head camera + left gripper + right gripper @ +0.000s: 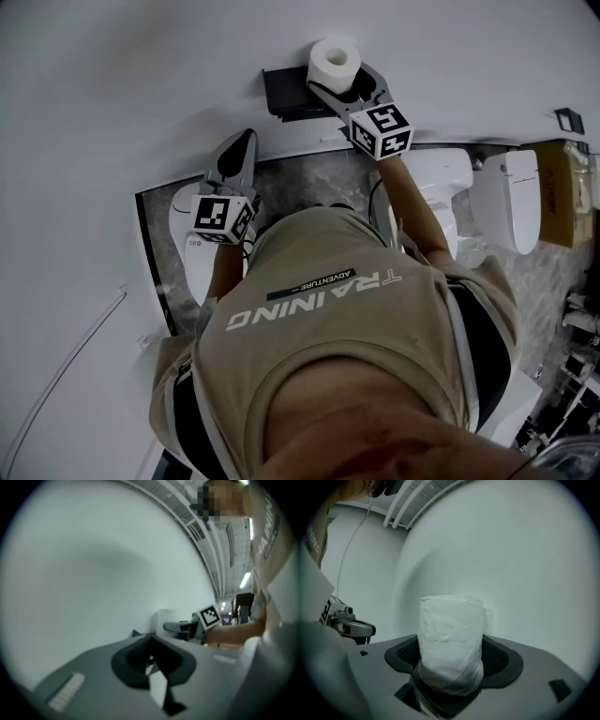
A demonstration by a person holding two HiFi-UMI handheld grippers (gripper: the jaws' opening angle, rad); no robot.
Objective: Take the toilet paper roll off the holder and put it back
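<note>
**Toilet roll between the wide jaws of the right gripper**

We see one white toilet paper roll [335, 58] standing on end between the jaws of the right gripper [339, 77], near their tips. The jaws are spread wide and the pads do not press it. One black holder [289, 94] sits on the wall [141, 94] just beside that gripper; we cannot tell whether the roll rests on it. The left gripper [246, 141], jaws together and empty, is well apart.

Cool, even light flattens the white wall [141, 94] to pale grey, with soft shadows only. Both gripper views bulge and fall off into black corners. The left gripper view is blurred, ceiling lamps [245, 579] glaring at right; the toilet paper roll [450, 634] is shaded below
</note>
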